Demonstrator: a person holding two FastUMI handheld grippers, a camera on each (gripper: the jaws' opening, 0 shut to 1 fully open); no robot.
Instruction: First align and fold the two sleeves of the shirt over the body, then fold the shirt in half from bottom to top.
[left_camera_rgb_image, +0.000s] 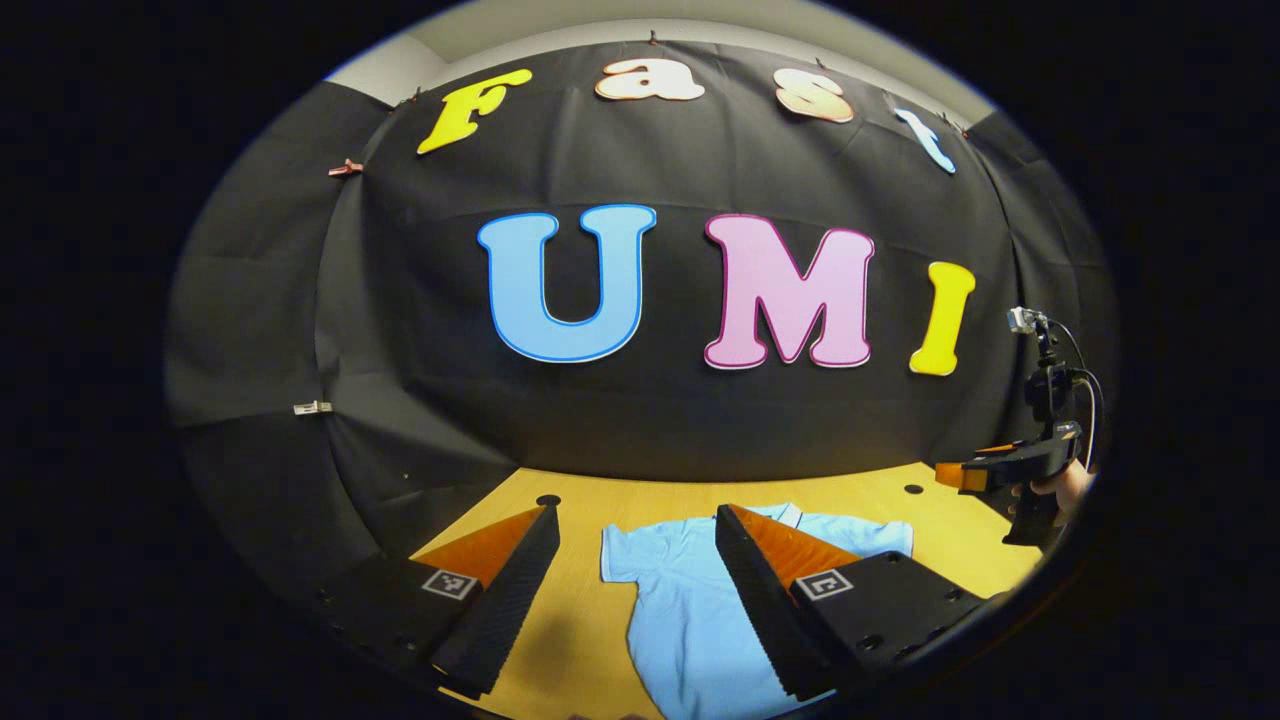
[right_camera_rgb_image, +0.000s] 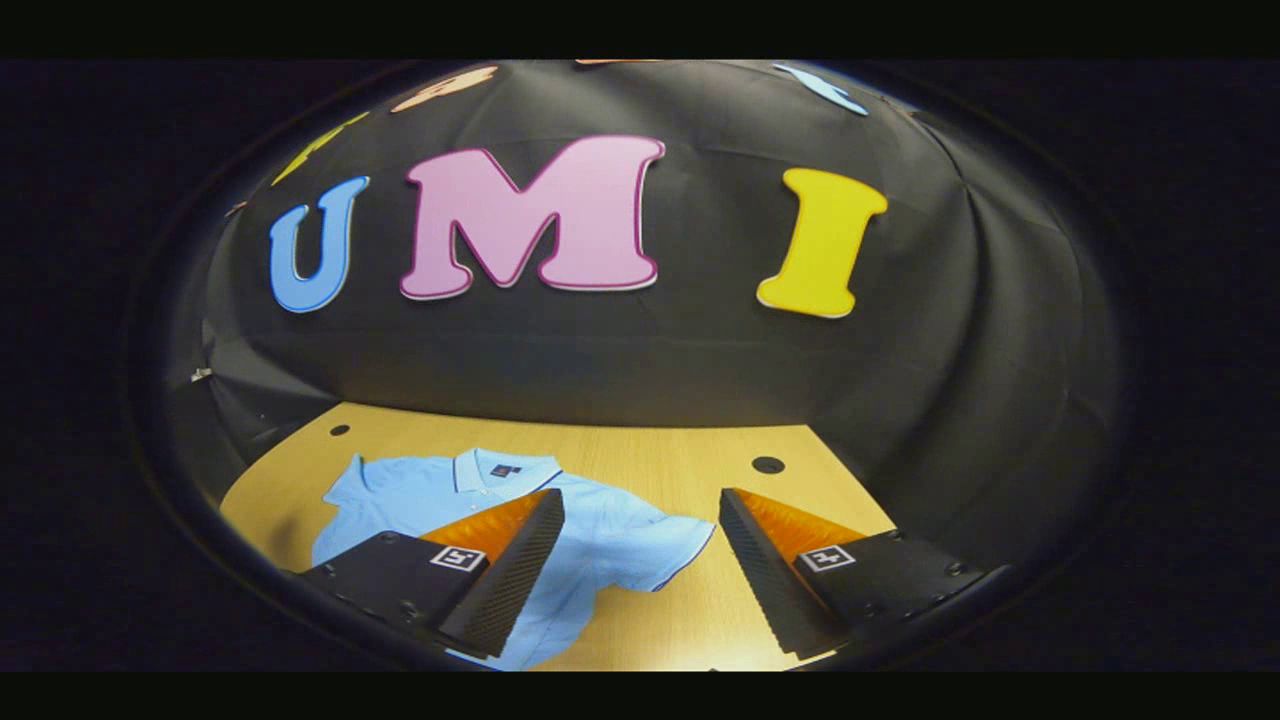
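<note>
The light-blue shirt (left_camera_rgb_image: 690, 600) lay flat on the wooden counter (left_camera_rgb_image: 930, 530), sleeves spread — the left tongs (left_camera_rgb_image: 635, 520) hung above its one sleeve, the right tongs (right_camera_rgb_image: 640, 505) above the other, both spread wide and holding nothing.

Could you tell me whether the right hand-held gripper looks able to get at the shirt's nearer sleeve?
Probably yes: the right hand-held gripper is open above the table, and the sleeve lies flat and uncovered between its fingers.

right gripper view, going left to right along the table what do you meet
Shirt's far sleeve → collar → the tool's one finger → shirt's near sleeve → bare table → the tool's other finger.
</note>
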